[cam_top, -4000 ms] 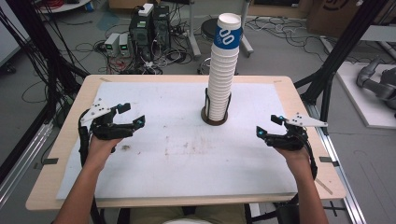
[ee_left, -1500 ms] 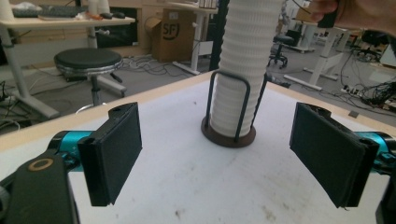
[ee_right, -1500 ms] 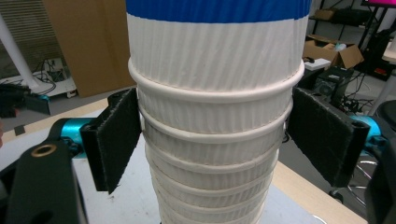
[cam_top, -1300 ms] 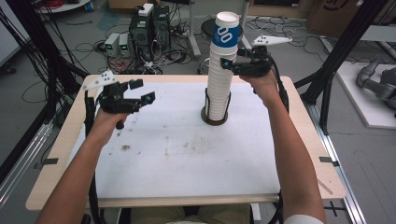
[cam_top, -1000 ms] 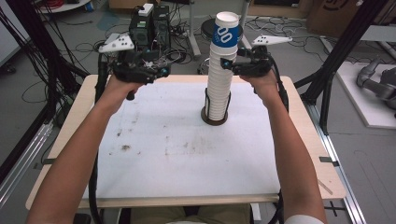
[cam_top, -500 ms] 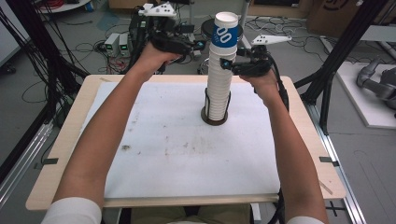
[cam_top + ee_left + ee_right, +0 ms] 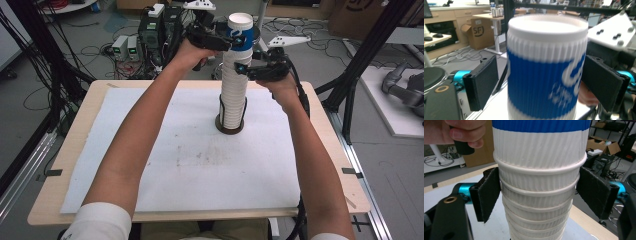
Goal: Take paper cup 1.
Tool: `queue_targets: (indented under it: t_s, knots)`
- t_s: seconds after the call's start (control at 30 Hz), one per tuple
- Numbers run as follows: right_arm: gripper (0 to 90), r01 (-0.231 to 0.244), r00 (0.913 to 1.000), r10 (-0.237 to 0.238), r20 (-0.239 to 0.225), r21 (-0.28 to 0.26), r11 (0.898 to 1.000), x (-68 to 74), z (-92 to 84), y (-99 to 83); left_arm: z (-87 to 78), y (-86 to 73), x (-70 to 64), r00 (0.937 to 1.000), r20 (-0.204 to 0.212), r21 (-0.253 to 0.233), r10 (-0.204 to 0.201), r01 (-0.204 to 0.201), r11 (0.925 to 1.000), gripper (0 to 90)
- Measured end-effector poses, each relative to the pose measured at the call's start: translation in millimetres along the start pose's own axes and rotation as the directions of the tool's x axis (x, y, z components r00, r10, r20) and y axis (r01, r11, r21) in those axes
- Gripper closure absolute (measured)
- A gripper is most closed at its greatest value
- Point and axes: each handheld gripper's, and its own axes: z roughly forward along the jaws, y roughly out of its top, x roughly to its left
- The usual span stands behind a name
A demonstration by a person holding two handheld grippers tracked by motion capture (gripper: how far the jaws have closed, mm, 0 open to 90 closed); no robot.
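Evidently the white-covered surface (image 7: 150, 150) is kept bare so the tall stack of paper cups (image 7: 234, 95) can stand alone in its dark ring holder (image 7: 230, 129), toward the far middle. Higher up, the right claw (image 7: 240, 67) is clamped on the white cups just under the top one (image 7: 539, 180), its pads pressing the rims, I'd say to pin the stack down. Farthest off, the left claw (image 7: 227, 44) straddles the blue-banded top cup (image 7: 546, 72), jaws apart with daylight beside each pad, seemingly poised to close and lift that one free.
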Motion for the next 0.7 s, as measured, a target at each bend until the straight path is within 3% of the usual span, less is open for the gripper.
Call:
queue_targets:
  t_s: [0.07,0.17,0.33,0.4,0.5,0.6,0.7]
  knots:
    - [20.7,0.004,1.0,-0.004,-0.001,0.0,1.0,0.9,0.7,0.4,2.8,3.5,-2.2,0.9999,0.011,-0.001,0.013,-0.013,0.9999,17.1]
    - [20.7,0.007,1.0,-0.007,-0.001,0.001,1.0,1.1,0.8,0.7,3.4,6.0,-2.6,0.9997,-0.007,0.004,0.022,-0.022,0.9998,24.9]
    - [20.8,0.006,1.0,-0.006,-0.002,0.001,1.0,0.5,0.5,0.6,3.4,6.9,-3.1,0.9996,-0.013,0.007,0.024,-0.024,0.9997,25.7]
    - [20.8,0.005,1.0,-0.005,-0.002,0.001,1.0,0.7,0.5,0.6,1.7,9.2,-3.8,0.9997,-0.016,-0.024,0.02,-0.021,0.9995,26.3]
    - [20.9,0.003,1.0,-0.003,-0.004,0.001,1.0,-0.7,0.0,0.2,-7.2,23.2,-3.9,0.9998,-0.013,-0.12,-0.016,0.014,0.9926,27.0]
    - [20.9,-0.005,1.0,0.005,-0.003,0.004,1.0,-1.8,-1.3,-0.2,-15.0,38.6,-6.2,0.9997,-0.025,-0.132,-0.008,0.004,0.9912,27.0]
    - [20.8,-0.003,1.0,0.003,-0.003,0.002,1.0,-2.1,-1.3,-0.3,-24.1,48.8,-8.9,0.9994,-0.033,-0.172,-0.01,0.004,0.9851,27.0]
